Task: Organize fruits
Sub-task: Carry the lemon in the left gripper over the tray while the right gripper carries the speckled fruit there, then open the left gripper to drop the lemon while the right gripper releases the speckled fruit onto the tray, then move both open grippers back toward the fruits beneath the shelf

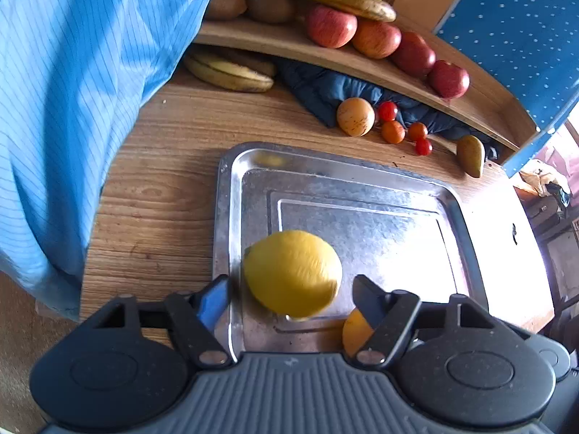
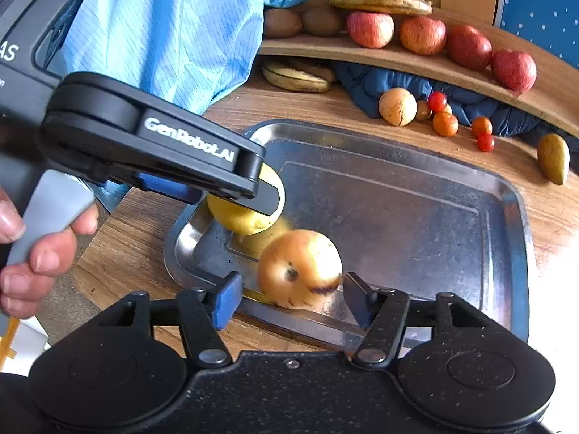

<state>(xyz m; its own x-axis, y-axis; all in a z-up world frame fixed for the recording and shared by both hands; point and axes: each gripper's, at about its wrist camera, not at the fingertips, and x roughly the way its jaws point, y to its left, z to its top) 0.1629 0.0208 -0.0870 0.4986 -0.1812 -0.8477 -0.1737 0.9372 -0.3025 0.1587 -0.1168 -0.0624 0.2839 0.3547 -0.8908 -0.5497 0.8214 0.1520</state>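
A yellow lemon (image 1: 293,273) lies at the near left of the steel tray (image 1: 225,217), between the fingers of my left gripper (image 1: 291,284). The jaws stand open, with a gap on each side of the lemon. A round, speckled orange-yellow fruit (image 2: 300,269) sits at the tray's (image 2: 521,253) near edge inside my open right gripper (image 2: 292,284); its right finger is close to the skin. In the right wrist view the left gripper (image 2: 253,199) hangs over the lemon (image 2: 242,218), held by a hand (image 2: 32,256). The orange fruit (image 1: 356,329) peeks from behind the left gripper's right finger.
A curved wooden shelf (image 1: 289,45) at the back holds apples (image 1: 331,25), bananas and kiwis. On the table lie bananas (image 1: 231,72), a round yellow fruit (image 1: 355,116), small tomatoes (image 1: 388,110), a green fruit (image 1: 470,155) and a dark blue cloth (image 1: 325,90). A blue sleeve (image 1: 72,108) fills the left.
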